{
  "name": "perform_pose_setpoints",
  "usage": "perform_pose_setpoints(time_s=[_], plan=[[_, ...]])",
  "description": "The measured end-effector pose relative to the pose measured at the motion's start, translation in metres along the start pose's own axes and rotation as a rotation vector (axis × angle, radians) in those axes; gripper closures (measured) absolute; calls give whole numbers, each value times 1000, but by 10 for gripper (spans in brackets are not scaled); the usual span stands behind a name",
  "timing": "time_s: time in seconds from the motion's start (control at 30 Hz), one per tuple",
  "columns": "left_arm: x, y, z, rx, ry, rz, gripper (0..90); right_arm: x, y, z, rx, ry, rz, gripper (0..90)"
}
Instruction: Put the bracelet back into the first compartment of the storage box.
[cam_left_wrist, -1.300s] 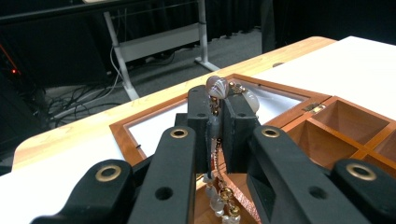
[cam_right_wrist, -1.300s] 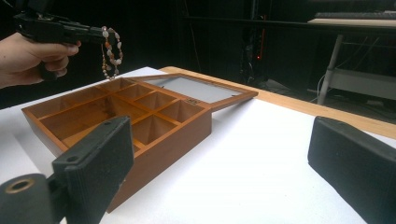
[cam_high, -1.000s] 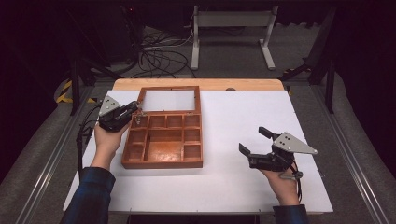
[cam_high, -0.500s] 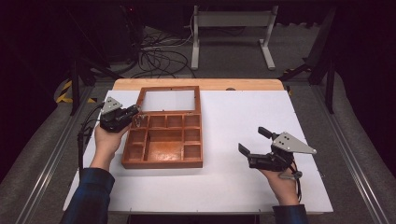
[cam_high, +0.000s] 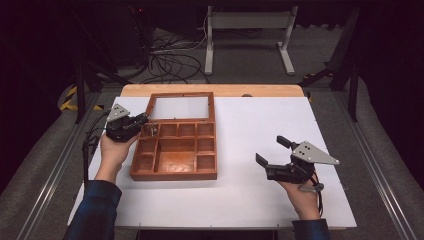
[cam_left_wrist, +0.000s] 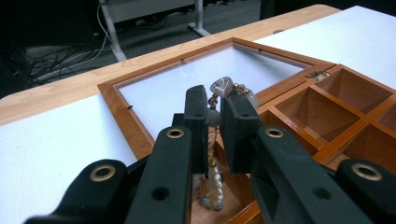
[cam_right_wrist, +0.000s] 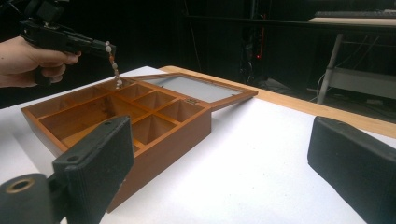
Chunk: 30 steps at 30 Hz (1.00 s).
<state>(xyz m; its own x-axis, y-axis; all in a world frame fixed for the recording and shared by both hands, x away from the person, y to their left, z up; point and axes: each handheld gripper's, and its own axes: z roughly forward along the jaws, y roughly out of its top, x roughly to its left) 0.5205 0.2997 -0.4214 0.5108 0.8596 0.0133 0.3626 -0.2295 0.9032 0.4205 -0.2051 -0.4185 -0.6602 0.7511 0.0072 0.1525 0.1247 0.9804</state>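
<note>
Beads on a bracelet (cam_left_wrist: 215, 116) are clamped by the left gripper (cam_left_wrist: 212, 109), dangling over the wooden box's (cam_high: 175, 172) far-left compartment; lifting out or lowering in cannot be told. The right gripper (cam_high: 274, 152) is held agape, idle.

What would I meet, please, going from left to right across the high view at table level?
Left gripper holding a beaded bracelet → wooden compartment box → bare white tabletop → right gripper, open.

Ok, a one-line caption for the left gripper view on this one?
Left gripper shut on a beaded bracelet, dangling it over a corner compartment of the open wooden box.
</note>
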Motion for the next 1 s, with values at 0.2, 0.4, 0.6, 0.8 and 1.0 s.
perform_pose_setpoints(time_s=[0.2, 0.4, 0.6, 0.8, 1.0], plan=[[2, 1, -3, -12, -1, -6, 800, 0, 0, 0, 1, 1, -1, 75], [0, 1, -3, -16, -9, -1, 803, 0, 0, 0, 0, 1, -2, 75], [0, 2, -3, -25, -10, -5, 777, 0, 0, 0, 4, -1, -1, 75], [-3, 3, -5, -51, -21, 13, 693, 0, 0, 0, 2, -1, -2, 75], [-8, 5, -8, -85, -22, 17, 563, 0, 0, 0, -1, -1, -4, 75]])
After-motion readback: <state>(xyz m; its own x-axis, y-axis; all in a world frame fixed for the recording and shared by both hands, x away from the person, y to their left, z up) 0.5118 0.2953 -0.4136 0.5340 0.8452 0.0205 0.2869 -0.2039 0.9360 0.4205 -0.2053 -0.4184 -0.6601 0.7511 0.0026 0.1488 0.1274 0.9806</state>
